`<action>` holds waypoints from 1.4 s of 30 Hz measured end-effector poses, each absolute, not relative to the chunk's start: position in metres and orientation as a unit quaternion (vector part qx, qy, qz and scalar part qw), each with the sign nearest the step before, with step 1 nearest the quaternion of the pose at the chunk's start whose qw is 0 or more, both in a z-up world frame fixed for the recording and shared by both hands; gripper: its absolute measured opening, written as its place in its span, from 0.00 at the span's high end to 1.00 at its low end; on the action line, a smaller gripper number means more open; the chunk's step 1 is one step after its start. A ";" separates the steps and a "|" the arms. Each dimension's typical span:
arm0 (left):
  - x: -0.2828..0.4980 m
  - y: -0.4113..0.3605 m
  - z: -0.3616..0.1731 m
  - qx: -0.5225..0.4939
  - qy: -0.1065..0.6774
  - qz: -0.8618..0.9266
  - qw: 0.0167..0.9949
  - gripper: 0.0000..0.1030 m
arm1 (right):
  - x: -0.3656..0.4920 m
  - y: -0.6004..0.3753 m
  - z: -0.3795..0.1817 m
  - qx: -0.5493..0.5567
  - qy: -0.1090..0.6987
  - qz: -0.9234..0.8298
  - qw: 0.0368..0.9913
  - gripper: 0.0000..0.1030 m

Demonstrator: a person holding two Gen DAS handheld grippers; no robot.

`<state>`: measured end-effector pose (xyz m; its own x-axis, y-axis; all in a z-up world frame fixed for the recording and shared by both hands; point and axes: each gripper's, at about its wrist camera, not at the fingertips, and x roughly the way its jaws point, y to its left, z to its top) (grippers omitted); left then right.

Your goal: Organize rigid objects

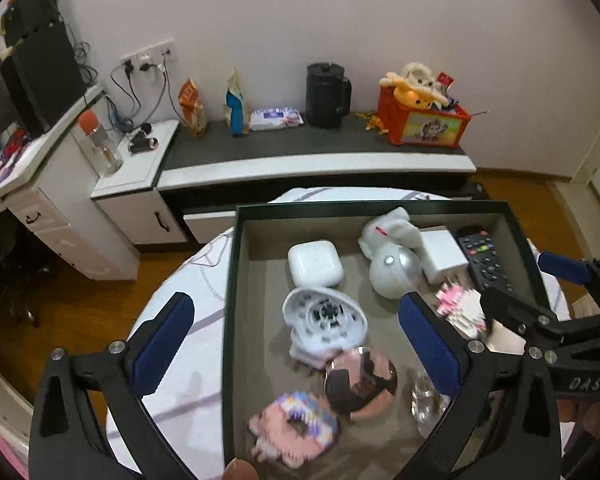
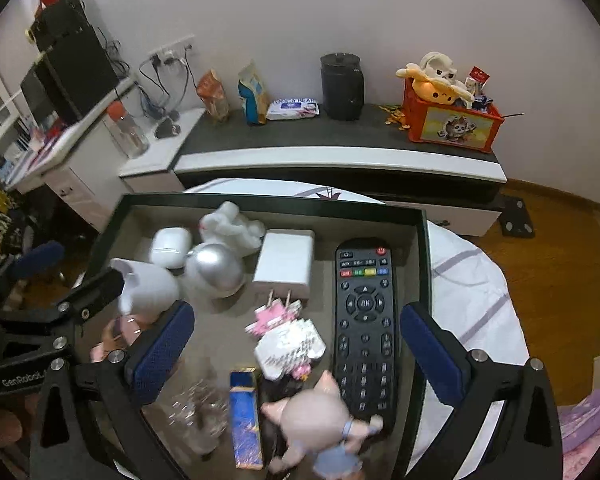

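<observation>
A dark-rimmed box [image 1: 230, 280] [image 2: 422, 264] on a round white table holds several items. In the left wrist view: a white earbud case [image 1: 315, 262], a white funnel-shaped part [image 1: 325, 322], a silver-white figure [image 1: 392, 264], a rose-gold disc [image 1: 360, 384], a pink block toy [image 1: 294, 430]. In the right wrist view: a black remote [image 2: 365, 320], a white charger [image 2: 286, 264], a blue lighter [image 2: 245, 420], a pink pig figure [image 2: 320, 424]. My left gripper [image 1: 296, 340] is open and empty above the box. My right gripper [image 2: 296, 340] is open and empty above the box.
The round table [image 2: 472, 280] has a white striped cloth. Behind it stands a low cabinet [image 1: 320, 160] with snack bags, a black kettle [image 1: 327, 96] and an orange toy crate [image 1: 424, 120]. A desk [image 1: 28, 160] with a monitor is at left. Wooden floor surrounds the table.
</observation>
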<state>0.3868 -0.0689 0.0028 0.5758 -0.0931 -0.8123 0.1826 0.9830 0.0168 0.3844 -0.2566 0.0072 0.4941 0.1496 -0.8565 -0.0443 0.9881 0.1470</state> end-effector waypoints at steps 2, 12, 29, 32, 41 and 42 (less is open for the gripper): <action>0.373 -0.063 0.013 0.048 0.446 -0.077 0.891 0.00 | 0.376 -0.256 0.014 0.058 0.493 0.059 0.866 0.00; 0.294 -0.037 0.048 0.021 0.415 -0.072 0.907 0.00 | 0.313 -0.244 0.056 0.073 0.451 0.076 0.886 0.00; 0.119 -0.007 0.093 -0.017 0.314 -0.038 0.949 0.00 | 0.138 -0.232 0.123 0.049 0.341 0.069 0.936 0.00; 0.094 -0.008 0.094 -0.010 0.300 -0.021 0.954 0.00 | 0.110 -0.230 0.129 0.045 0.329 0.073 0.940 0.00; 0.026 -0.018 0.098 -0.006 0.274 -0.023 0.961 0.00 | 0.042 -0.232 0.135 0.038 0.306 0.064 0.949 0.00; 0.019 -0.020 0.099 -0.005 0.270 -0.021 0.963 0.00 | 0.036 -0.233 0.135 0.039 0.303 0.062 0.950 0.00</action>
<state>0.0190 -0.0198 0.0987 0.8530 -0.0439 -0.5201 0.0388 0.9990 -0.0207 0.0355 -0.2327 0.1349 0.8086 0.1415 -0.5711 -0.0943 0.9893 0.1115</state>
